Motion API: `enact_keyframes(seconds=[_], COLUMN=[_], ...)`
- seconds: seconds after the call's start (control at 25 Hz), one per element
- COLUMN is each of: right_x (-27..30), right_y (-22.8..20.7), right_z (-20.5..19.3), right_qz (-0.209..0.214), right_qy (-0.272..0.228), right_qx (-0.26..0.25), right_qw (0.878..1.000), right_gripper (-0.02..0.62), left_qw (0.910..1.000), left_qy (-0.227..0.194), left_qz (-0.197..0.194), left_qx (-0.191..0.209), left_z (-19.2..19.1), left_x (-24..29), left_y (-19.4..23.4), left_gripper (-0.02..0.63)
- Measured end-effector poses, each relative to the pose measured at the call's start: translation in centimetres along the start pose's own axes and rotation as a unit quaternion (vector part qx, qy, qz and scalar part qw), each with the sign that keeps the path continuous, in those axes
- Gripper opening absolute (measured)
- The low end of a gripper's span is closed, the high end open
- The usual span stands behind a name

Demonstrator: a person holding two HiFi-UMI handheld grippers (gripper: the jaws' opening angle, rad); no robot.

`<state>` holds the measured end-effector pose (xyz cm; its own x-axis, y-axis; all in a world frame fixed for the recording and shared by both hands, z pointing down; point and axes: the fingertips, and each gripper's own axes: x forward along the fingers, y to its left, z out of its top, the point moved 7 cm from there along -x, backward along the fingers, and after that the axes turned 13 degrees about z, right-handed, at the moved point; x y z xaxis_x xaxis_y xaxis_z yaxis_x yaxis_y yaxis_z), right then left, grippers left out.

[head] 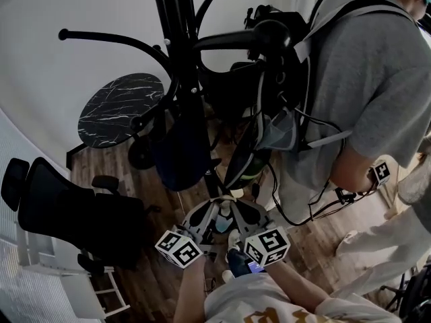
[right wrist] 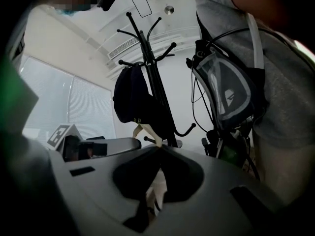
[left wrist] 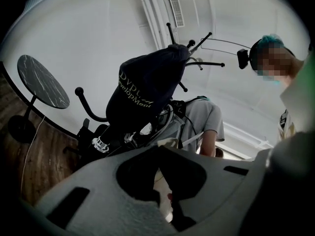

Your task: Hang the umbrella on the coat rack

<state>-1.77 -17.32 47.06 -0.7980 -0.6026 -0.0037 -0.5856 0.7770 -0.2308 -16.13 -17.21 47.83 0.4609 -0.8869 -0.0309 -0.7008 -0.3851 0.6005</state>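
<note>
The umbrella (head: 180, 150), a dark navy bundle with white lettering on its cloth, hangs on the black coat rack (head: 176, 19). It sits against the central pole below the curved arms and tapers toward its lower end. From below, a small metal ring shows at that lower end. The left gripper (left wrist: 158, 147) has its jaws pressed together at the tips, with nothing between them. The right gripper (right wrist: 160, 146) is likewise closed tip to tip. A pale strap (right wrist: 141, 132) runs down from the umbrella to just behind those tips (whether it is pinched there cannot be told). In the head view both grippers sit low and close together near the foot of the rack, well below the umbrella, with their marker cubes side by side. A round black marble-topped table (head: 121, 106) stands to the left of the rack, and a black office chair (head: 74, 214) sits nearer, on the wooden floor (head: 316, 241). To the right, just beside the rack, stands a person in a grey T-shirt (head: 370, 79) wearing a dark backpack (head: 283, 52) with cables trailing from it.
</note>
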Motion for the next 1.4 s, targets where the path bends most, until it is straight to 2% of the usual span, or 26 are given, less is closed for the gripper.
enact_keyframes(seconds=[0.32,0.68,0.96,1.4], right_x=[2.2,2.2,2.9,3.9], right_y=[-2.8,-5.2,-2.8,-3.7], right_z=[-0.6,-1.3,-2.7,-3.0], right_qz=[-0.009,-0.010,-0.009,-0.005], right_qy=[0.020,0.033,0.049,0.050], right_qx=[0.017,0.024,0.021,0.029], right_qw=[1.000,0.999,0.999,0.998], right_gripper=[0.012,0.014,0.013,0.014], left_qw=[0.9997,0.9992,0.9989,0.9983], left_qy=[0.018,0.030,0.038,0.048], left_qz=[0.008,0.018,0.021,0.031], left_qx=[-0.012,-0.016,-0.021,-0.013], left_z=[-0.4,-1.6,-1.9,-2.2], left_x=[2.5,4.5,2.3,3.7], left_y=[2.0,2.4,3.6,4.3], left_gripper=[0.020,0.020,0.020,0.020])
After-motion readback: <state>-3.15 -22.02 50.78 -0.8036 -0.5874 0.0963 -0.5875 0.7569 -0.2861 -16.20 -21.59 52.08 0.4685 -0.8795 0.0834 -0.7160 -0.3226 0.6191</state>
